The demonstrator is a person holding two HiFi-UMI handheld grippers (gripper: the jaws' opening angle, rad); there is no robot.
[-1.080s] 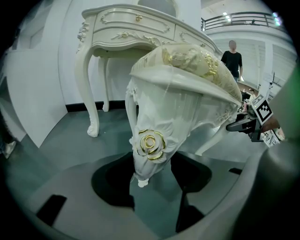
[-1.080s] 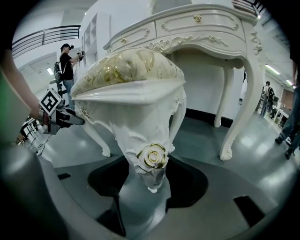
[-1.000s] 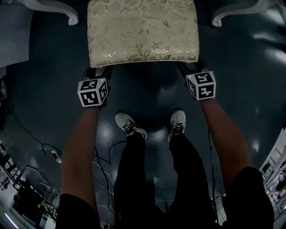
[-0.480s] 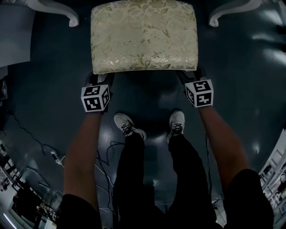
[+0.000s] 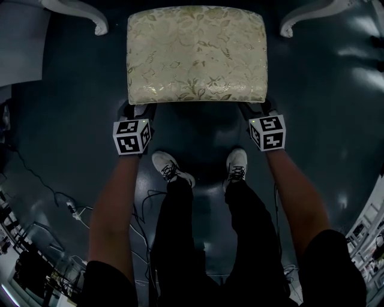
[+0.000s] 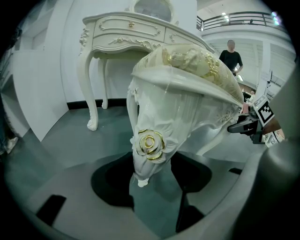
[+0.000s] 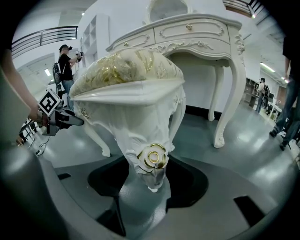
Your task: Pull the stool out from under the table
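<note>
The stool (image 5: 197, 54) has a cream floral cushion and white carved legs and stands on the dark floor in front of the person. In the head view my left gripper (image 5: 137, 111) is at its near left corner and my right gripper (image 5: 258, 109) at its near right corner. In the left gripper view a white leg with a gold rose (image 6: 149, 143) sits between the jaws of the left gripper (image 6: 150, 183). The right gripper (image 7: 150, 187) holds the other front leg (image 7: 152, 159) the same way. The white dressing table (image 7: 197, 33) stands behind the stool.
Two curved table legs (image 5: 90, 17) (image 5: 303, 17) flank the stool's far end. The person's white shoes (image 5: 173, 168) (image 5: 237, 165) are just behind the grippers. Cables (image 5: 72, 207) lie on the floor at the left. People stand far off (image 6: 230, 55) (image 7: 65, 63).
The stool has slid toward the person with both grippers on its front legs. Its far edge now shows, out past the table legs.
</note>
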